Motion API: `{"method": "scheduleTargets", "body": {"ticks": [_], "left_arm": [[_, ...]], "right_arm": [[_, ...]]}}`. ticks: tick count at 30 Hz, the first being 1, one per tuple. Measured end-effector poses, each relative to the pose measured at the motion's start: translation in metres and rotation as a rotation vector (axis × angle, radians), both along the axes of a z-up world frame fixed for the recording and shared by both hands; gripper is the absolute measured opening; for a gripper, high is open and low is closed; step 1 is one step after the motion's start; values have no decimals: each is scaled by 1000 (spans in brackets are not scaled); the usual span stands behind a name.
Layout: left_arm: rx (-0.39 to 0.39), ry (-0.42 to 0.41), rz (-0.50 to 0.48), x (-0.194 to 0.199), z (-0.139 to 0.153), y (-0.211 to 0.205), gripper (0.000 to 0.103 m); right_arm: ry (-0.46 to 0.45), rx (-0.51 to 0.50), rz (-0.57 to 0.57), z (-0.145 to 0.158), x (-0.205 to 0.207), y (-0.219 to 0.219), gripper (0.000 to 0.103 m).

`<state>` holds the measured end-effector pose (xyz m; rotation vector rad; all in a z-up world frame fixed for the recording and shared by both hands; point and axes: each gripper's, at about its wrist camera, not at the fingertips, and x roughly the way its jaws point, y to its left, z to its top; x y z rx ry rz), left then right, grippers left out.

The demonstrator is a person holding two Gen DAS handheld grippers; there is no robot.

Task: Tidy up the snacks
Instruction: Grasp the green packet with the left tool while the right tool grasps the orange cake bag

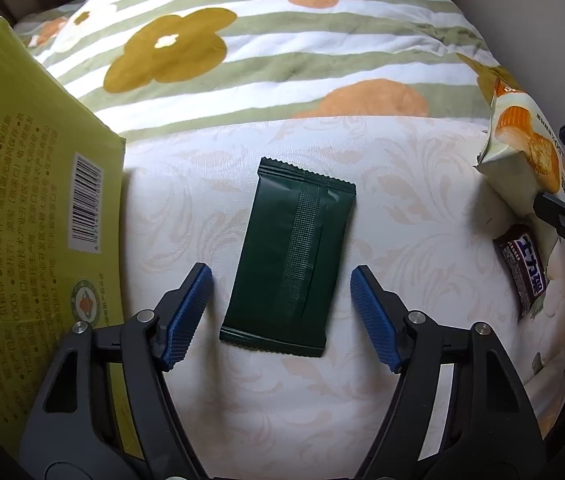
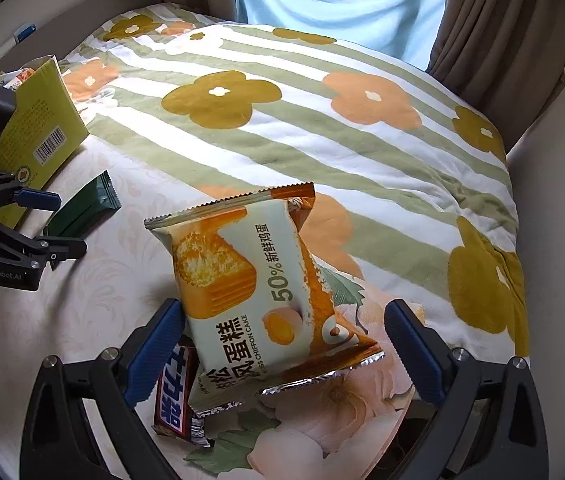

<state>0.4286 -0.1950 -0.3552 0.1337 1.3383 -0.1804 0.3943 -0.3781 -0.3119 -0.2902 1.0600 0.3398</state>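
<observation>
We hold the left gripper (image 1: 281,300) low, jaws spread either side of the dark green sachet (image 1: 289,260) lying on the bed. The right gripper (image 2: 282,344), jaws apart, flanks the tilted chiffon cake packet (image 2: 258,300), which partly covers a chocolate bar (image 2: 174,396).

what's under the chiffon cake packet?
A brown chocolate bar pokes out from beneath the chiffon cake packet, lying on the bedsheet. Its far end is covered; anything else beneath cannot be seen.
</observation>
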Motion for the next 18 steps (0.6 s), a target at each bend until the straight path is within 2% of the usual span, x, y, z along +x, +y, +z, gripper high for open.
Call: {"method": "scheduleTargets", "body": {"ticks": [1,3,9,16,18], "left_arm": [[-2,-2,-6,0,1,0,62],[-6,-3,-16,2,4,-1,44],[-3,0,-34,1,5,-2,43],[-34,3,-22,0,9,0,43],[-40,6,-17,0,10,0,43]], "right_arm": [[0,-1,6,0,1,1,99],[4,-3,18,-1,3,3,99],[20,-8,54,-4,10,9,99],[45,2,73,-9,19,13,99],[56,-1,80,-13,20,14,96]]}}
